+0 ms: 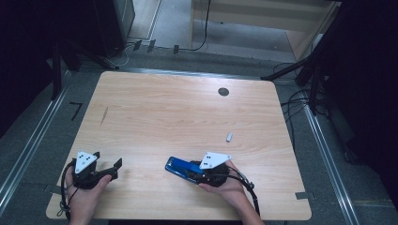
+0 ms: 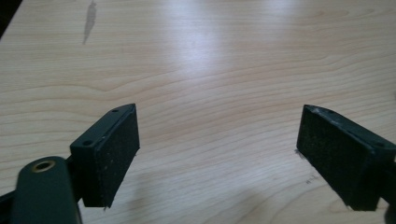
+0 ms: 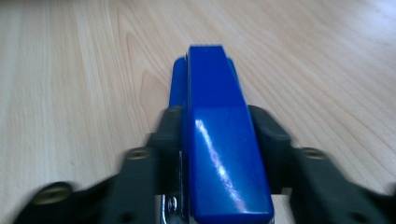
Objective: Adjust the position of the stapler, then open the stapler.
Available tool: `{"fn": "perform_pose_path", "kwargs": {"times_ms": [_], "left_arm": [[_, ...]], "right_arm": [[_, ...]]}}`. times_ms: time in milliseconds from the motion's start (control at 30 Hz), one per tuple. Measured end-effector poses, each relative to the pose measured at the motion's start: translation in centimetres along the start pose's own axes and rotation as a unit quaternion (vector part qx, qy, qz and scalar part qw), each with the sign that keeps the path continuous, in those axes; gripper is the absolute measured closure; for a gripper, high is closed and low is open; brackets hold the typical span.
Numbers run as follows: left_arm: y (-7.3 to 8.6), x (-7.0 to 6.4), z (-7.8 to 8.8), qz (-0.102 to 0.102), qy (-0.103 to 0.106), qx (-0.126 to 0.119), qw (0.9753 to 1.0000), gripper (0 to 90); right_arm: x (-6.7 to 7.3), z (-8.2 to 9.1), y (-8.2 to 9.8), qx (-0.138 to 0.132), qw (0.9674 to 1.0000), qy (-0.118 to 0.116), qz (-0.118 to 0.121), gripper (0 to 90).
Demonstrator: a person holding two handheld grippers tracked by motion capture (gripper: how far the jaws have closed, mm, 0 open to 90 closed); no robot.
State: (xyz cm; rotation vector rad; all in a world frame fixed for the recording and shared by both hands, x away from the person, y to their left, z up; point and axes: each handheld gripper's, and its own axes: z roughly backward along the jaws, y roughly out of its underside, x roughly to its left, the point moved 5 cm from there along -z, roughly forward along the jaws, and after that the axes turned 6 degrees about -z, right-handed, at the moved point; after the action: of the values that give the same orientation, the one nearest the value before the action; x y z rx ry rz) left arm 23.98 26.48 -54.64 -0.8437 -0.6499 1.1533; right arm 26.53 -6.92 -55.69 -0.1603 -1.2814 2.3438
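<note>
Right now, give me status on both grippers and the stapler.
Left gripper open, empty. Right gripper flanks blue stapler on table. Small grey piece lies apart.

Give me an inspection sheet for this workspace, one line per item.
Surface: wooden table, dark streak at left, round dark grommet far right.
Job's things: blue stapler lying flat between the right tool's jaws.
Clutter: small grey piece beyond the stapler.
Grippers: left tool open, nothing between pads; right tool flanks the stapler, contact unclear.
Cables: one trails from each tool; more on the floor.
Surroundings: dark stands, floor rails.
</note>
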Motion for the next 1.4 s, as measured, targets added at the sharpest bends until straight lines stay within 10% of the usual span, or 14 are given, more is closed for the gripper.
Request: {"fn": "perform_pose_path", "kwargs": {"times_ms": [333, 733, 967, 1400], "left_arm": [[-0.8, -6.5, -0.7, -0.031, 0.057, -0.01, 0.9978, 33.8], [-1.2, -12.1, -1.4, -0.071, 0.121, -0.018, 0.9899, 61.8], [-1.1, -14.8, -1.4, -0.087, 0.173, -0.013, 0.9809, 81.5], [-0.8, -17.9, -1.8, -0.104, 0.217, -0.003, 0.9706, 90.0]], "right_arm": [[0.3, 3.8, 1.0, -0.057, 0.9958, 0.044, -0.057, 37.8], [0.5, 7.1, 3.8, -0.092, 0.981, 0.114, -0.128, 40.7], [0.5, 8.4, 5.2, -0.1, 0.9704, 0.149, -0.162, 68.0], [1.2, 6.7, 5.1, -0.072, 0.9678, 0.152, -0.187, 82.6]]}}
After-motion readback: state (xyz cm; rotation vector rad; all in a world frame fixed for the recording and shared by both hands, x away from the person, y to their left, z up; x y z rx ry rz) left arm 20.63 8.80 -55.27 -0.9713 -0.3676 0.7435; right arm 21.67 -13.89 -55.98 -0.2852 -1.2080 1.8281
